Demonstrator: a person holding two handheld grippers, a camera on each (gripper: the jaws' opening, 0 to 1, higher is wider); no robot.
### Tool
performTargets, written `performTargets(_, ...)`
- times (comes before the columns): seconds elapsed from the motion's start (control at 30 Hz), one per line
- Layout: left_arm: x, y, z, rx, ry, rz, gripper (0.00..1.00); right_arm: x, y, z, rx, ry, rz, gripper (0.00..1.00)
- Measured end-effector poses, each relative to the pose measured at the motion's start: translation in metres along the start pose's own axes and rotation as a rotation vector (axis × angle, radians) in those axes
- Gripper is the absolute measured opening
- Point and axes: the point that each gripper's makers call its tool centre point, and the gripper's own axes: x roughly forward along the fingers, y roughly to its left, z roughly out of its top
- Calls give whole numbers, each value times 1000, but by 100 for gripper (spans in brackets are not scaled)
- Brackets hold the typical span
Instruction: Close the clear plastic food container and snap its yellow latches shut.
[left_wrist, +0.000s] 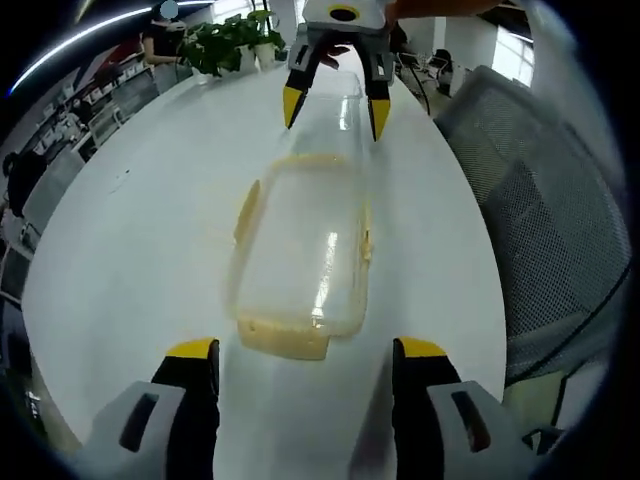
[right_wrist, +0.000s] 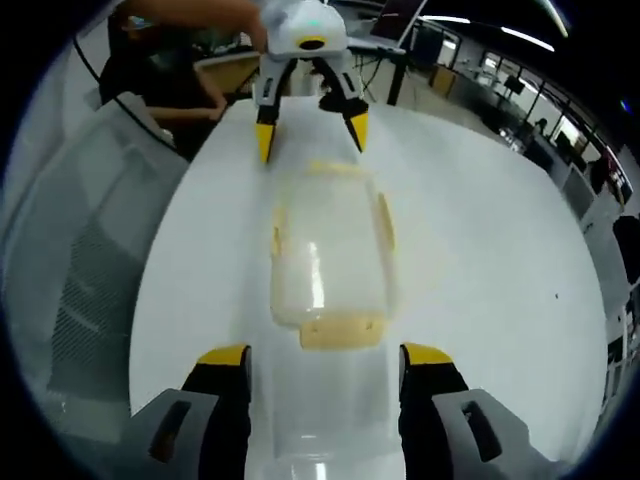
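The clear food container (left_wrist: 302, 252) lies lengthwise on the white tabletop (left_wrist: 150, 230), between the two grippers; its yellow latches (left_wrist: 288, 341) stick out at the ends and sides; the left gripper (left_wrist: 305, 352) sits just short of the near end latch, jaws wide apart and holding nothing; the right gripper (right_wrist: 327, 352) faces it from the opposite end, jaws likewise spread and empty; a mesh office chair (left_wrist: 545, 200) stands beside the tabletop; potted plants (left_wrist: 225, 42) sit at its far edge.

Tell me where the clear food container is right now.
The clear food container lies on the white table, between the two open tools: the left tool at one end, the right tool at the other.
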Motion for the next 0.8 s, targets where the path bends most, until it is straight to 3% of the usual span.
performTargets(0.17,3,-2,-2,13,25,-46,71,3,-4,-3,-4,28,9,58)
performTargets(0.8,8,2,-6,61,103,-93,65,17,-2,-1,-2,99,71,58)
